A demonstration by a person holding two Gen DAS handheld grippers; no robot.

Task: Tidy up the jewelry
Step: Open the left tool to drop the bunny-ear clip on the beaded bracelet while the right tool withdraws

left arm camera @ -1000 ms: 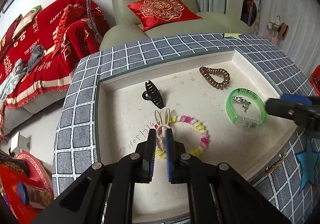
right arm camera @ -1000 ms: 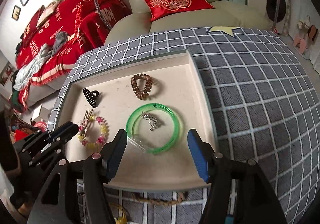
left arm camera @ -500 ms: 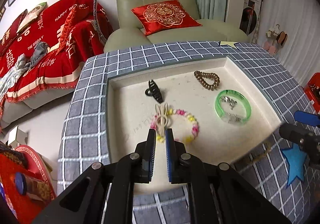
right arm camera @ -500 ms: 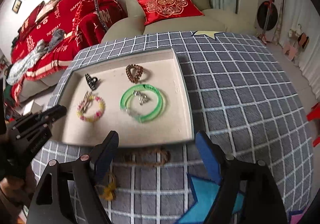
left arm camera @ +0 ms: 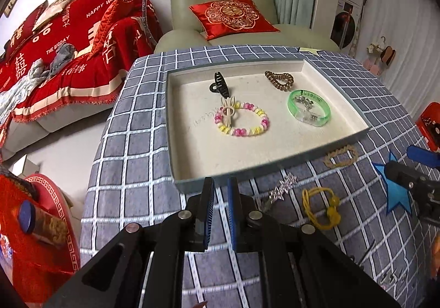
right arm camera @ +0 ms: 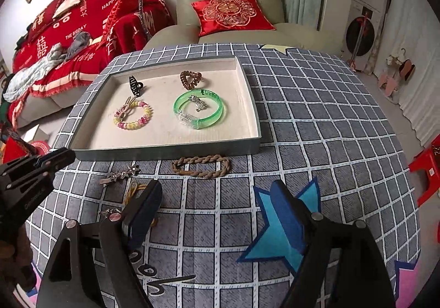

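The left tongs point(left arm camera: 220, 192) are nearly together and empty, over the desk point(right arm camera: 316, 104) at the tray's point(right arm camera: 165, 154) near edge. The right tongs point(right arm camera: 217, 206), just widened, stand apart with nothing between them; their left finger point(right arm camera: 143, 214) hides part of the yellow cord point(left arm camera: 320, 207). The braided band point(right arm camera: 200, 166) and star clip point(right arm camera: 119, 176) lie on the desk just beside the tray. Inside lie the bead bracelet point(left arm camera: 242, 121), green bangle point(right arm camera: 198, 108), claw clip point(left arm camera: 220, 84) and coil tie point(right arm camera: 190, 78). The small silver piece point(right arm camera: 197, 102) in the bangle is hard to identify.
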